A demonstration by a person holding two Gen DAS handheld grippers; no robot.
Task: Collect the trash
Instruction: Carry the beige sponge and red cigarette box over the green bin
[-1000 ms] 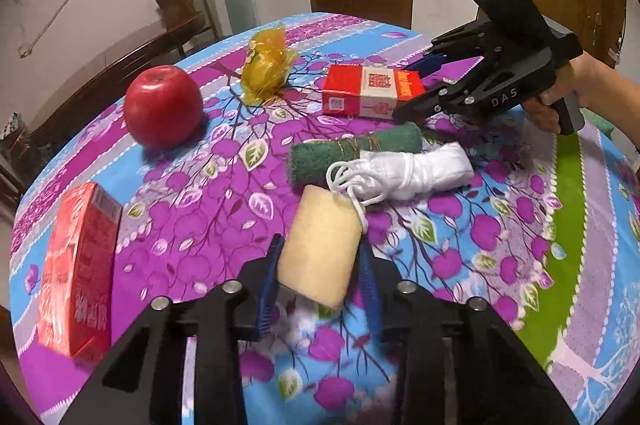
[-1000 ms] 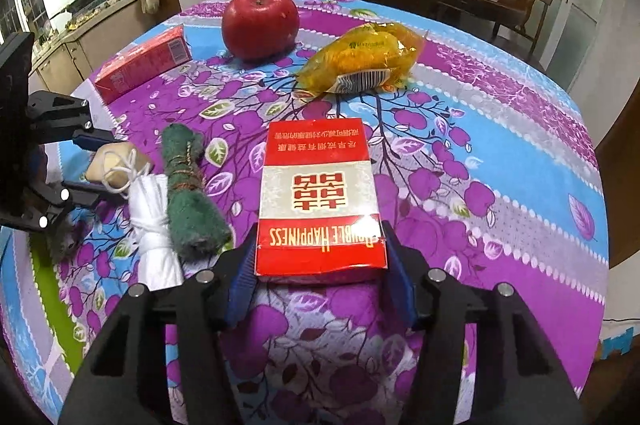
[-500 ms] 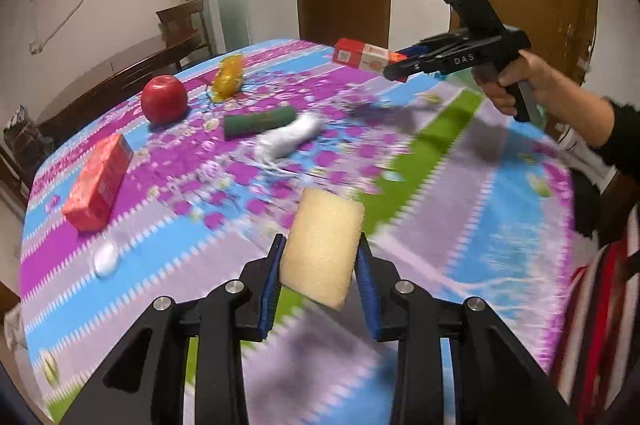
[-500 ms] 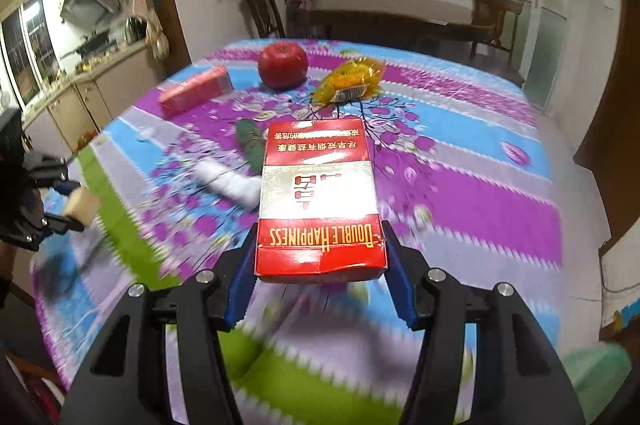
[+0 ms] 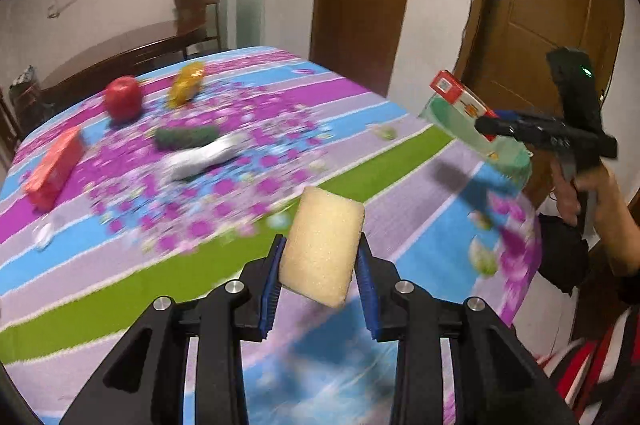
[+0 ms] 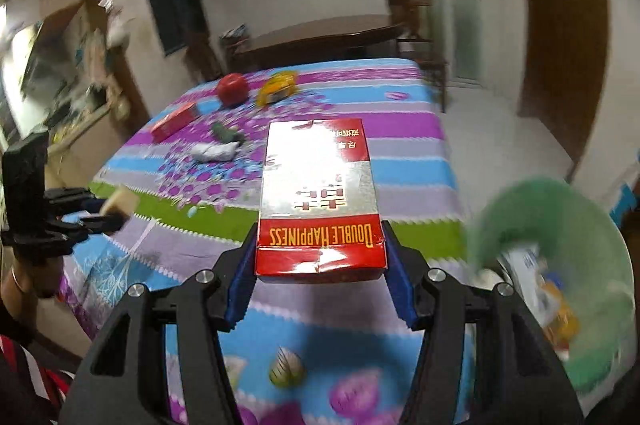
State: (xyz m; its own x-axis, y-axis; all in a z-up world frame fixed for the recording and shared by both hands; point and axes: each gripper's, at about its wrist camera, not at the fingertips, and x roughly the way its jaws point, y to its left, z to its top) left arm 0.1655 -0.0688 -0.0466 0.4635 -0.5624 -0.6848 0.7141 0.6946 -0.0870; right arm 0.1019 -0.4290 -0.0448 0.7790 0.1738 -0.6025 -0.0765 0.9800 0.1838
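Both hand-held grippers have come away from the cluster of things in the middle of the desk [image 5: 420, 181] and now hang over its near edge, each with its load lifted clear of the floral cloth.

The left hand-held gripper [image 5: 320, 279] is clenched on a pale yellow sponge [image 5: 322, 245], its blue pads pressing the two long sides so the sponge stands up and leans slightly forward. Pinching the flat sides probably keeps so soft a piece from slipping out while it is carried.

Back on the desk lie a red carton [image 5: 54, 167] by the left edge, a red apple [image 5: 123, 97], a yellow snack wrapper [image 5: 186, 88], a green scouring pad [image 5: 186, 137] and a white bundle [image 5: 200, 157], blurred here.

The right hand-held gripper [image 6: 320, 279] grasps a red Double Happiness cigarette pack [image 6: 320, 197] across its width, the face turned up. It is at the desk's right corner, just beside a green bin [image 6: 560, 261] that seems, through the blur, to hold wrappers already. The pack looks ready to drop there, the sponge after it.
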